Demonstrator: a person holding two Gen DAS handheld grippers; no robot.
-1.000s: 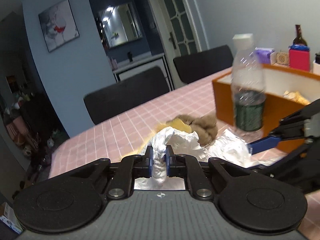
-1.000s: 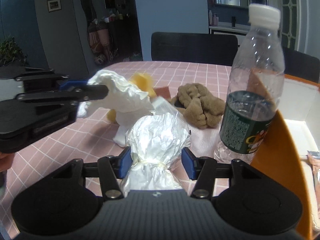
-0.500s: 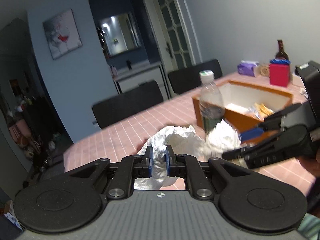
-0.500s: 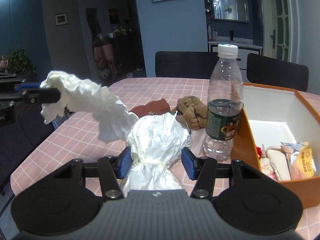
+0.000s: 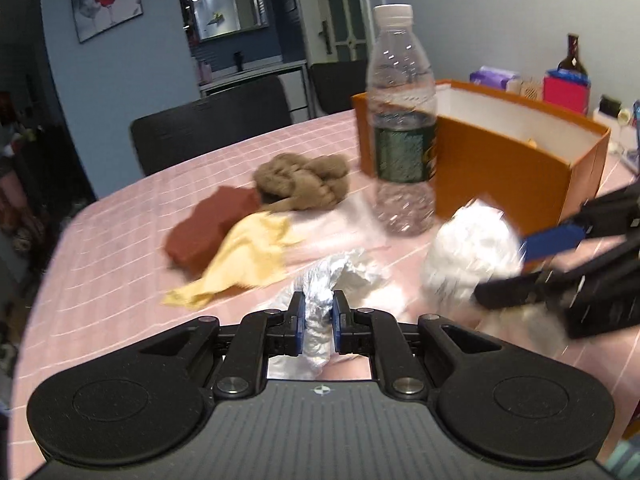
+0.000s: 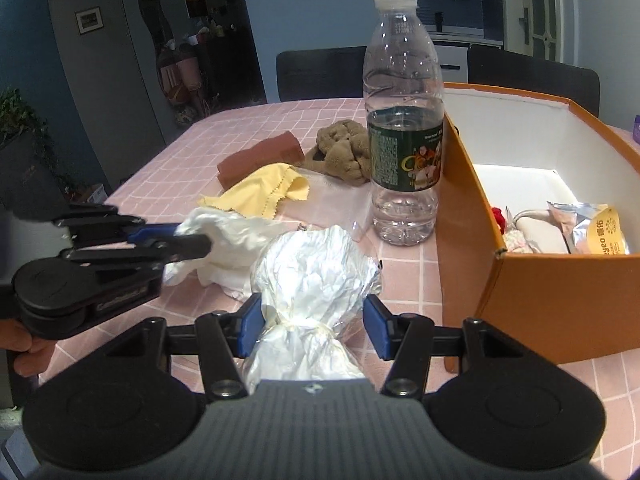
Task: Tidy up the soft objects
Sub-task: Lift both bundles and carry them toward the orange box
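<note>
A crumpled white plastic bag is held at both ends. My left gripper [image 5: 318, 312] is shut on its twisted loose end [image 5: 320, 300], low over the pink checked tablecloth. My right gripper [image 6: 314, 324] is shut on the tied, bulging bundle [image 6: 312, 272], which rests by the table. In the right wrist view the left gripper [image 6: 192, 238] comes in from the left with the bag end [image 6: 224, 232] in it. In the left wrist view the right gripper [image 5: 516, 268] and the bundle [image 5: 468, 256] are blurred at the right.
A clear water bottle [image 6: 404, 140] stands just ahead, beside an open orange box [image 6: 540, 300] holding snack packets. Behind lie a yellow cloth [image 6: 260, 192], a red-brown block [image 6: 260, 156], a brown plush [image 6: 344, 152] and a clear bag [image 6: 332, 196]. Dark chairs [image 5: 208, 132] line the far edge.
The left gripper, raised with the bag end half a second ago, has come down close to the table. The right gripper has moved nearer the bottle and box. Both grips hold.
</note>
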